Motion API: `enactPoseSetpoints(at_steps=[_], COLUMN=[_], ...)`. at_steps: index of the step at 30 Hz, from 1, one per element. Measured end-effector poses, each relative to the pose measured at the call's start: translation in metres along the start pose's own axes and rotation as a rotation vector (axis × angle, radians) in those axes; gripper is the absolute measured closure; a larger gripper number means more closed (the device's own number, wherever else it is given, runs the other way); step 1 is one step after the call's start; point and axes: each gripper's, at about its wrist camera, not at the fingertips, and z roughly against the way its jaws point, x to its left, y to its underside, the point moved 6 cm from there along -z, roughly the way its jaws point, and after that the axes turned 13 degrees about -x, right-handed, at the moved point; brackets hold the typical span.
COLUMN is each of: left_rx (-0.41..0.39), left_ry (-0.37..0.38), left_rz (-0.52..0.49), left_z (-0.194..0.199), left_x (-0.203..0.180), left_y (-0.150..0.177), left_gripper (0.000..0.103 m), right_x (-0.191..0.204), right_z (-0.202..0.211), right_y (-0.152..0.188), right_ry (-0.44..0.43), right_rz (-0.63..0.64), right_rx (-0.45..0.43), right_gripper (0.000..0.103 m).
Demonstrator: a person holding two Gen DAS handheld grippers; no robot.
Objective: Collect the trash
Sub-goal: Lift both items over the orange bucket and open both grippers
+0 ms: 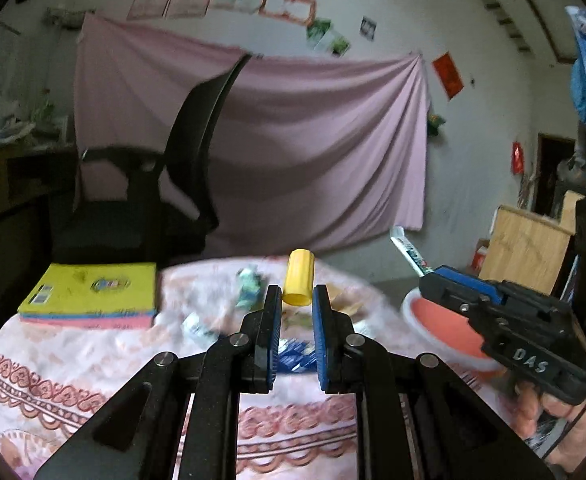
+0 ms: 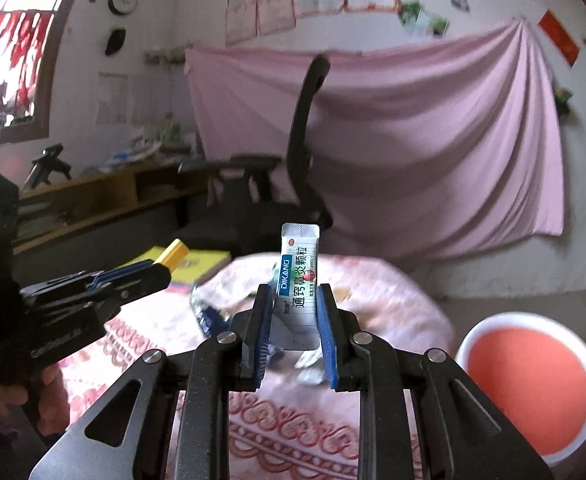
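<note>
So both grippers have something in them right now. The left gripper (image 1: 297, 300) is clamped on a little yellow tube (image 1: 301, 277), pinching it at its lower end so most of it sticks up past the tips, and it's lifted off the table. The right gripper (image 2: 295, 300) is squeezed on a white sachet (image 2: 299, 276) with blue "DIKANG" print, standing upright between the blue pads (image 2: 327, 332), also up in the air. Below them is a round table with a pink patterned tablecloth (image 1: 73, 368), and there's more rubbish lying on it: a crumpled greenish wrapper (image 1: 249, 286), a small white packet (image 1: 197, 326) and some blue wrapper bits (image 1: 295, 354) just behind the left fingers, all kind of blurry. A yellow book (image 1: 93, 292) sits on the table's far left edge. Off to the right, beside the table, is a white bin with an orange inside (image 2: 531, 386), below the right gripper's level.
</note>
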Motion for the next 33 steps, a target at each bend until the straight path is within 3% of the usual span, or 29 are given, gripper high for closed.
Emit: enactPoseSetpoints(at_steps=[6, 10, 15, 23, 33], left_rx=[-0.108, -0.118, -0.110, -0.039, 0.171], left_ry=[0.049, 0.094, 0.154, 0.275, 0.374], left_rz=[-0.069, -0.087, -0.114, -0.090, -0.032], left_z=[0.003, -0.007, -0.027, -0.060, -0.116], left_x=[-0.035, -0.057, -0.089, -0.147, -0.198], left_y=[-0.026, -0.034, -0.038, -0.030, -0.005], left_gripper=[0.091, 0.091, 0.091, 0.091, 0.091], right_x=[-0.022, -0.045, -0.078, -0.131, -0.197], right_z=[0.026, 0.041, 0.053, 0.074, 0.085], right_y=[-0.024, -0.035, -0.039, -0.028, 0.005], right_ry=[0.061, 0.126, 0.212, 0.343, 0.500], right_rz=[-0.003, -0.024, -0.061, -0.119, -0.259], right_rx=[-0.161, -0.234, -0.250, -0.234, -0.120], right_gripper=[0.083, 0.083, 0.083, 0.083, 0.082])
